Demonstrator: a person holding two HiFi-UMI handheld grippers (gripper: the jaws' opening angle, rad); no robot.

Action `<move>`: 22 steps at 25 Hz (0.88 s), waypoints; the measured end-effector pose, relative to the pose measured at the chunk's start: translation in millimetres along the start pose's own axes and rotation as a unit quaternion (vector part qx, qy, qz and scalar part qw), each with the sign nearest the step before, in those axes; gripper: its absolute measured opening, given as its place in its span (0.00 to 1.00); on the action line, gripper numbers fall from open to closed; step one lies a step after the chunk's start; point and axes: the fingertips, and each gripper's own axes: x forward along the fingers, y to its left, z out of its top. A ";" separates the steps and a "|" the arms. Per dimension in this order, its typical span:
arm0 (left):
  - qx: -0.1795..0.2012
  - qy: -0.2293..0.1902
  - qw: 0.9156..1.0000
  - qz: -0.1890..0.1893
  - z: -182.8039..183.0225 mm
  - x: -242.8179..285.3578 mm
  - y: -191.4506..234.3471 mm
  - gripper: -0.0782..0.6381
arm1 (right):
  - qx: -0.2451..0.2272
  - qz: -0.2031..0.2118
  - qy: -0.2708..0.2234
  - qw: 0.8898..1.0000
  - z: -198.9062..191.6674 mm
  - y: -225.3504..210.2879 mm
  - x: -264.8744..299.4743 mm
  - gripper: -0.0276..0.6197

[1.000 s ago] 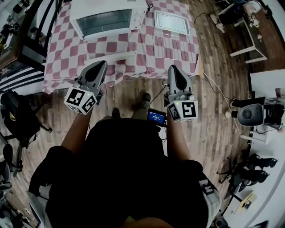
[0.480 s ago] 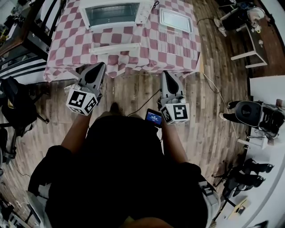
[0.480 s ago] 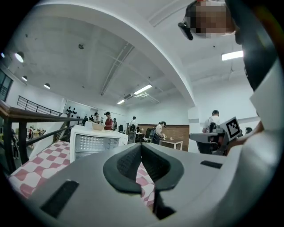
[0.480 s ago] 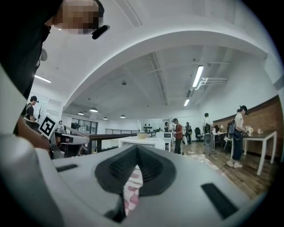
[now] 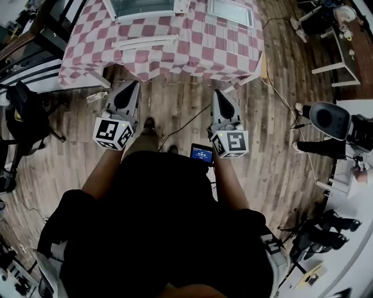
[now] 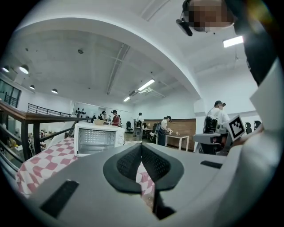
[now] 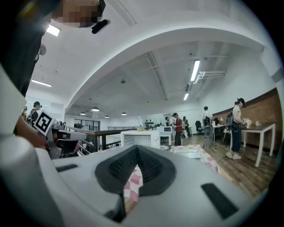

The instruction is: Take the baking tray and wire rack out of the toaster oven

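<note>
The white toaster oven (image 5: 145, 6) stands at the far edge of the checkered table (image 5: 93, 52), cut off by the top of the head view. It also shows in the left gripper view (image 6: 95, 138) and the right gripper view (image 7: 141, 138). To its right lies the metal baking tray (image 5: 230, 11), with the wire rack (image 5: 230, 42) flat on the cloth in front of it. My left gripper (image 5: 129, 87) and right gripper (image 5: 220, 94) hang over the wooden floor, short of the table. Both are shut and empty, pointing level at the table.
A white bar (image 5: 145, 42) lies on the cloth in front of the oven. A cable (image 5: 180, 125) runs across the floor between the grippers. A black chair (image 5: 23, 128) stands at the left and dark equipment (image 5: 329, 119) at the right. Several people stand in the background.
The table and oven have slid toward the top of the head view as the person backed away. Both grippers came back with the body and now sit over the floor, still shut.
</note>
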 end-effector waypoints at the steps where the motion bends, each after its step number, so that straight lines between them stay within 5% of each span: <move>1: 0.001 0.000 1.000 0.002 -2.0 -6.2 -8.6 0.10 | 0.002 -0.001 0.004 1.000 -6.3 -2.6 -10.9 0.05; 22: -0.020 0.013 1.000 0.006 -16.9 -58.7 -96.4 0.10 | 0.015 -0.015 -0.019 1.000 -12.3 -17.8 -116.5 0.05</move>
